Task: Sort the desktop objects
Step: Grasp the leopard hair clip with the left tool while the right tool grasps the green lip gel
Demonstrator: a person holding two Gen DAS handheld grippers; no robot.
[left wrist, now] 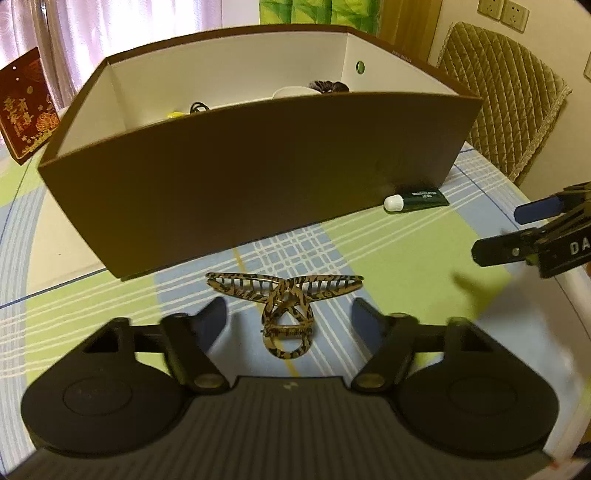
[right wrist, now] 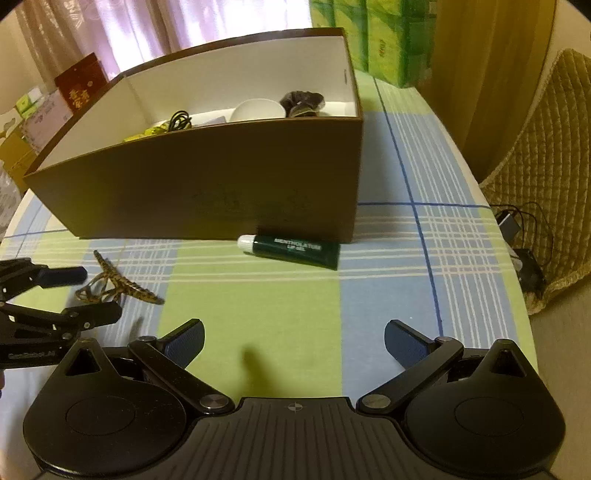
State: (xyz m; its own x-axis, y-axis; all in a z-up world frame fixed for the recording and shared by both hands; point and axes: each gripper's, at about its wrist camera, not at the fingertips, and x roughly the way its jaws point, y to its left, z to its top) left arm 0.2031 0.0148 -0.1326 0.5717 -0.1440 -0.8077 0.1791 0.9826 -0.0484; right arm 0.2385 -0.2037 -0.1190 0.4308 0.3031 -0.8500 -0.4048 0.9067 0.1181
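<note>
A checked tablecloth (right wrist: 258, 314) in green, blue and white covers the table. At 2 o'clock in the left wrist view stands a chair with a quilted tan cover (left wrist: 506, 110). Two white wall sockets (left wrist: 504, 13) sit at 1 o'clock. Pale pink curtains (right wrist: 166, 26) hang at 11 o'clock in the right wrist view. A stack of green packs (right wrist: 373, 37) stands at 1 o'clock. A red card box with gold writing (left wrist: 26, 107) stands at 10 o'clock. Black cables (right wrist: 524, 240) lie at 3 o'clock.
</note>
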